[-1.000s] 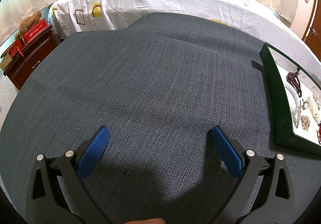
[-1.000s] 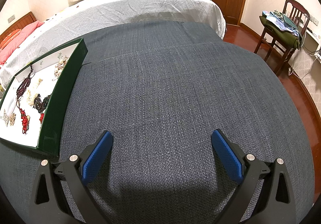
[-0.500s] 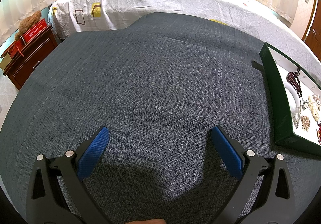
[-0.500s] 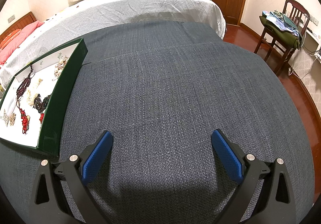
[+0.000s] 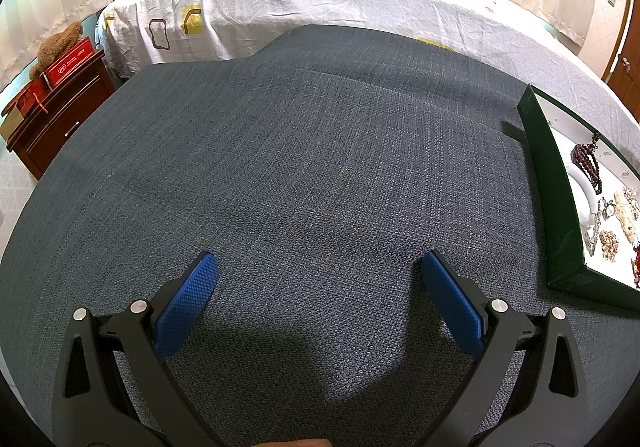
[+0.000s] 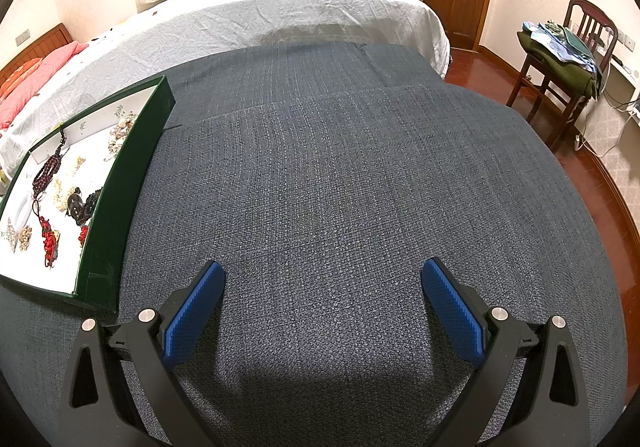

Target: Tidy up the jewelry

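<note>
Over the dark grey cloth point(image 5: 304, 167) on the bed — left gripper point(image 5: 319, 279) and right gripper point(image 6: 320, 287), both spread wide, empty; between them, green tray point(image 6: 116, 203) of jewelry point(image 6: 48, 183) — near the cloth's front edge.

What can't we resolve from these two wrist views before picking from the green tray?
- Green white-lined jewelry tray: left wrist view, far side cut off by the frame edge.
- Same tray: right wrist view, left end runs out of frame.
- Small pale jewelry pieces: too small to identify.
- Dark bead string: length unclear, it is bunched up.
- Left gripper and right gripper: open, empty; the hands holding them are out of view.
</note>
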